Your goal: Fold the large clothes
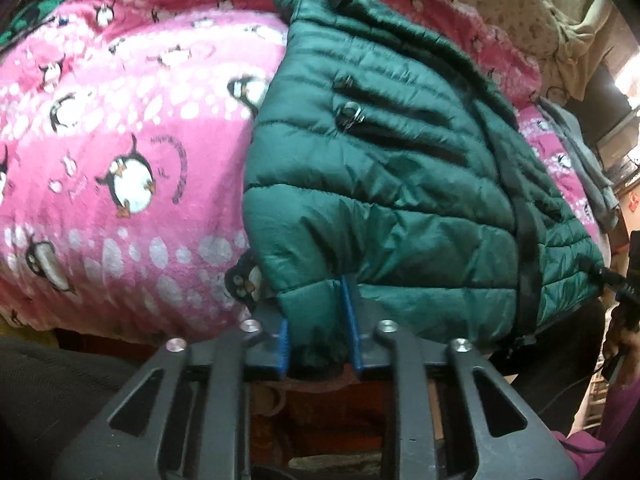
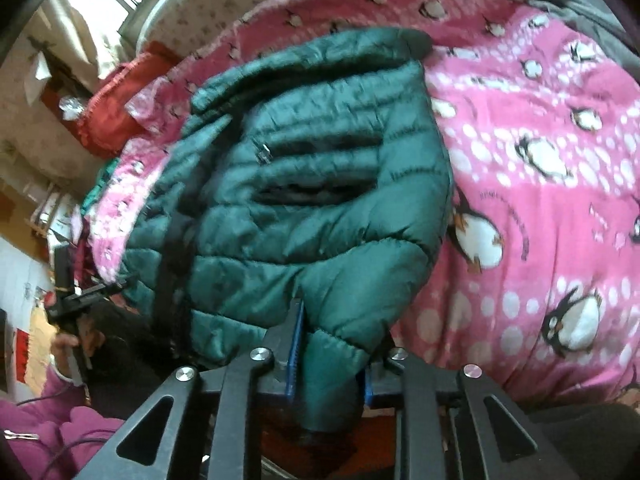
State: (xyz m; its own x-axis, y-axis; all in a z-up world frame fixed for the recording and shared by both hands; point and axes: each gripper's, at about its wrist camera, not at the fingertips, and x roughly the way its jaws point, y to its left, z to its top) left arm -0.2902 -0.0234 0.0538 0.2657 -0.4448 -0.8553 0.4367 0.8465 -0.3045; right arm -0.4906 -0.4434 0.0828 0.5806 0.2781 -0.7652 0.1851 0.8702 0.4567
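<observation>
A dark green quilted puffer jacket (image 1: 384, 168) lies on a pink penguin-print blanket (image 1: 120, 140), with a zip pull showing mid-panel. My left gripper (image 1: 318, 320) is shut on the jacket's near hem corner, with green fabric pinched between its blue pads. In the right wrist view the same jacket (image 2: 312, 184) spreads ahead, and my right gripper (image 2: 332, 356) is shut on another near corner of it, a thick fold bunched between the pads. The other gripper (image 2: 70, 300) shows at the far left of that view, in a person's hand.
The blanket (image 2: 540, 200) covers a bed. A grey garment (image 1: 588, 168) lies at the right edge of the left wrist view. A red cushion (image 2: 116, 108) and patterned wall sit behind. A magenta sleeve (image 2: 52, 428) is low on the left.
</observation>
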